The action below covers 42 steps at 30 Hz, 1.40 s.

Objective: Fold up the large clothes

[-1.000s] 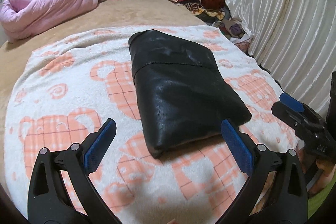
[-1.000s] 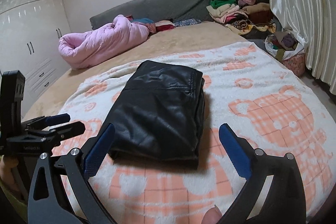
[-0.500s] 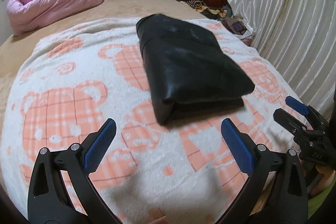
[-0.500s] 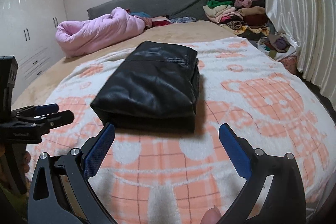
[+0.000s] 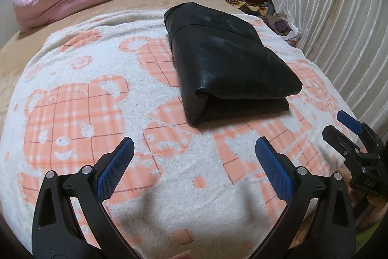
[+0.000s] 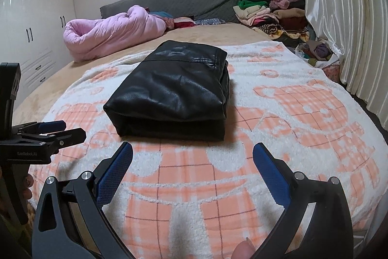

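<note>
Black leather garment [image 5: 230, 64] lies folded into a compact block on the bear-print blanket [image 5: 80, 94], ahead of me. My left gripper [image 5: 194, 162] and right gripper [image 6: 192, 164] both spread wide, empty, near the blanket. Fold looks done in my judgement; if tidying, press 2 near corners gently, avoid dragging.

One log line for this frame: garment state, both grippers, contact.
garment: black leather garment folded, lying on bear blanket | left gripper: open, empty | right gripper: open, empty | contact: none, both short of garment
</note>
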Tool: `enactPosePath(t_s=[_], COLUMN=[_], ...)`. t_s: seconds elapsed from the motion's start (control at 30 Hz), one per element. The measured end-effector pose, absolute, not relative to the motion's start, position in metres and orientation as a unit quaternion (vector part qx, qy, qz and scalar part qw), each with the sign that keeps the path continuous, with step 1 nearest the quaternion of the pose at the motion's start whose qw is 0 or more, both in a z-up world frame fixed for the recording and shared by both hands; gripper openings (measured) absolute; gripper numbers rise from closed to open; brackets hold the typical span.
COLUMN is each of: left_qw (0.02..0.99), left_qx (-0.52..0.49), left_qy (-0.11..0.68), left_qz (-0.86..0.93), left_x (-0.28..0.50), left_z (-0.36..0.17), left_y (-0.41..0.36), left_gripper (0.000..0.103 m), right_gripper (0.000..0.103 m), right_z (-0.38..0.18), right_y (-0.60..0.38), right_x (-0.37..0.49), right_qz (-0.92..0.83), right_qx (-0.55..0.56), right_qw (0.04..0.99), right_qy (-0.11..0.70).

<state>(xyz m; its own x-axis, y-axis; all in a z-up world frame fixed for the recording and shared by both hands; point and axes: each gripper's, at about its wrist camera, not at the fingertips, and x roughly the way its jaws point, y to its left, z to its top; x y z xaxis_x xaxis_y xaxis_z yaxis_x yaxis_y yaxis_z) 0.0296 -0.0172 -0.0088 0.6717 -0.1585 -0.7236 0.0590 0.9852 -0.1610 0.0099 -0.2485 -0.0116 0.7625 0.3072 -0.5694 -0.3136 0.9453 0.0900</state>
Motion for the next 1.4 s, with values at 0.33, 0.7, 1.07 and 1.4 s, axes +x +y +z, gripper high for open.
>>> enactPosePath(t_s=[0.33, 0.7, 1.07, 1.4], left_qw=[0.912, 0.912, 0.912, 0.912], left_qx=[-0.063, -0.063, -0.062, -0.062], left_qy=[0.402, 0.403, 0.403, 0.403], left_qz=[-0.056, -0.051, -0.05, -0.049], left_x=[0.0294, 0.0297, 0.0294, 0.0291], left_z=[-0.0081, -0.008, -0.0079, -0.0082], left_y=[-0.016, -0.015, -0.015, -0.0141], left_gripper=[0.094, 0.094, 0.094, 0.094], right_gripper=[0.099, 0.099, 0.099, 0.099], right_z=[-0.0151, -0.014, -0.014, -0.0116], right_y=[-0.2517, -0.2521, -0.2523, -0.252], right_x=[0.0101, 0.0088, 0.0089, 0.008], right_qz=[0.161, 0.16, 0.161, 0.161], right_qx=[-0.005, -0.004, -0.003, -0.003], right_qw=[0.938, 0.939, 0.939, 0.939], right_qy=[0.308, 0.305, 0.305, 0.303])
